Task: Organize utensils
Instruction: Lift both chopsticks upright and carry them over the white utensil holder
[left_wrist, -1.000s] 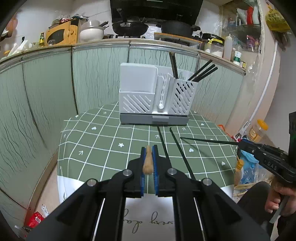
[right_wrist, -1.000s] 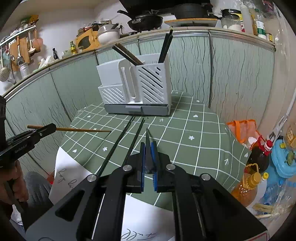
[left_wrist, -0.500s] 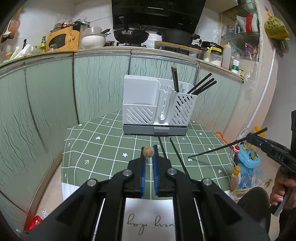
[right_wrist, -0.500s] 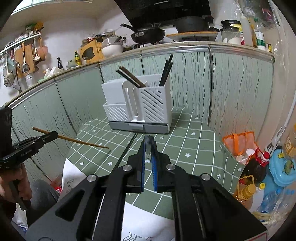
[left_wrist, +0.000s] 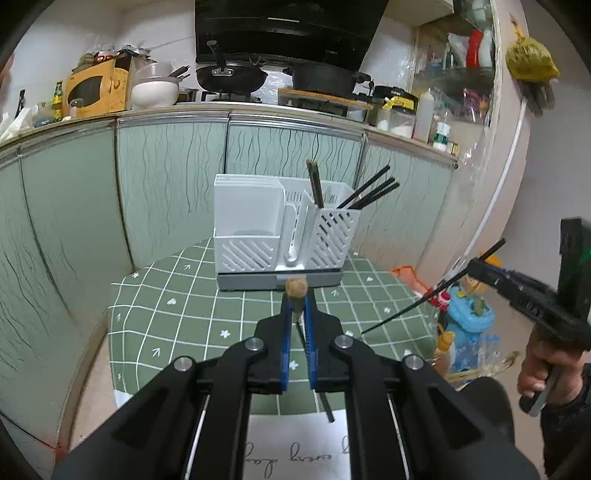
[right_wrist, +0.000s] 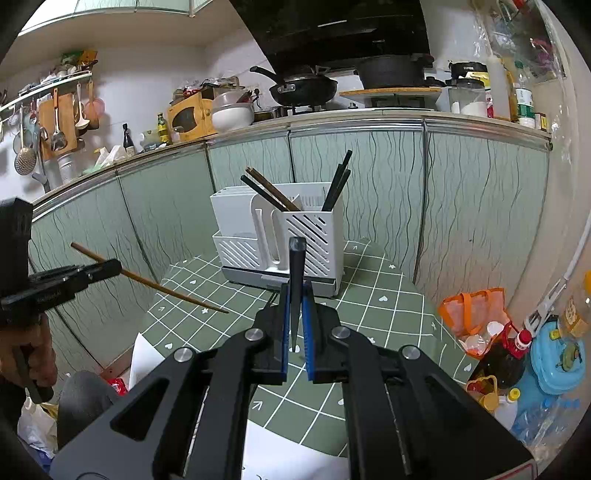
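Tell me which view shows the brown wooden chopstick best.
The right wrist view: the brown wooden chopstick shows along its whole length, slanting from the left gripper. The left wrist view shows only its rounded butt end between the pads.

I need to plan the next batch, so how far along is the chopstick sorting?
Partly done. Several chopsticks already stand in the white holder. In hand: the left gripper is shut on a wooden chopstick, and the right gripper is shut on a black chopstick, both lifted off the table. Left: dropping those two in, plus at least one black chopstick lying on the green tablecloth.
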